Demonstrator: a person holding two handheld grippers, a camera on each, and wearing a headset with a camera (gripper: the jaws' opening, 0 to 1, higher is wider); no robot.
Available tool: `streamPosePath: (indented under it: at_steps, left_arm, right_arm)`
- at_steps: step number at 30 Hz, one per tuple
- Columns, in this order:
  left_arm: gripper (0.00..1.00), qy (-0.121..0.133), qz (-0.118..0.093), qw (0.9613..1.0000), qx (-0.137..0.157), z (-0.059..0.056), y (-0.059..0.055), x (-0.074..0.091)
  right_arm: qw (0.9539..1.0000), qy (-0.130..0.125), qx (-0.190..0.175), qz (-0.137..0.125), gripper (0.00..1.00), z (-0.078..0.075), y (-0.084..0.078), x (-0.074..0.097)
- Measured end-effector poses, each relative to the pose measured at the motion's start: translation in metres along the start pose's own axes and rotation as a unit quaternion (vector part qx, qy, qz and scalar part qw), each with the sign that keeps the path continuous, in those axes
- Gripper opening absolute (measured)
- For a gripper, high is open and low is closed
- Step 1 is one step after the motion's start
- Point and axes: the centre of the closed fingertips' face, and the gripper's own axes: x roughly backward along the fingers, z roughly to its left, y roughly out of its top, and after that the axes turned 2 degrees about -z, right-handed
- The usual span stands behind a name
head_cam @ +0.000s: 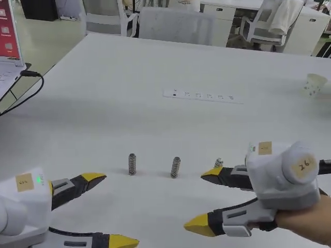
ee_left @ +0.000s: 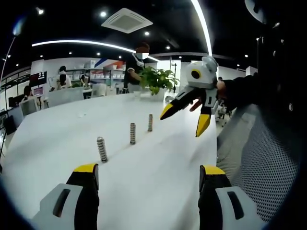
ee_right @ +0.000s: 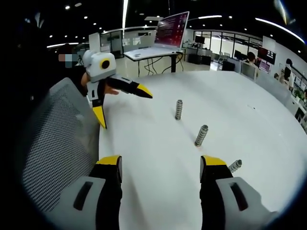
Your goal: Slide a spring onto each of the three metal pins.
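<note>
left gripper (head_cam: 115,208) and right gripper (head_cam: 199,200) have white housings, black jaws, yellow tips. each bears a tan handwritten sticker.

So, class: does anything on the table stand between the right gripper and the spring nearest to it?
Nothing visible does. The right gripper is open, and the nearest spring stands just beyond one jaw tip, with bare table around it. The middle spring and the left spring stand off to the side, out of the way.
</note>
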Motion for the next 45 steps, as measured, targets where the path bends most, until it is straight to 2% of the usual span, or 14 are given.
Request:
streamPosePath:
  at_steps: [14,27,32,45]
  left_arm:
    - [0.84,0.003,-0.002,1.0000,0.001,0.001,0.003,0.002]
    - [0.85,0.009,-0.005,0.9999,0.003,0.003,0.005,0.004]
    - [0.86,0.013,-0.010,0.9998,0.007,0.005,0.005,0.006]
    - [0.87,0.021,-0.015,0.9996,0.012,0.007,0.006,0.008]
  right_arm:
    - [0.9987,-0.041,-0.024,-0.015,0.70,-0.021,-0.018,0.028]
    - [0.9951,-0.078,-0.052,-0.030,0.74,-0.037,-0.036,0.053]
    - [0.9939,-0.087,-0.057,-0.038,0.76,-0.037,-0.039,0.057]
    - [0.9927,-0.089,-0.059,-0.057,0.83,-0.033,-0.040,0.053]
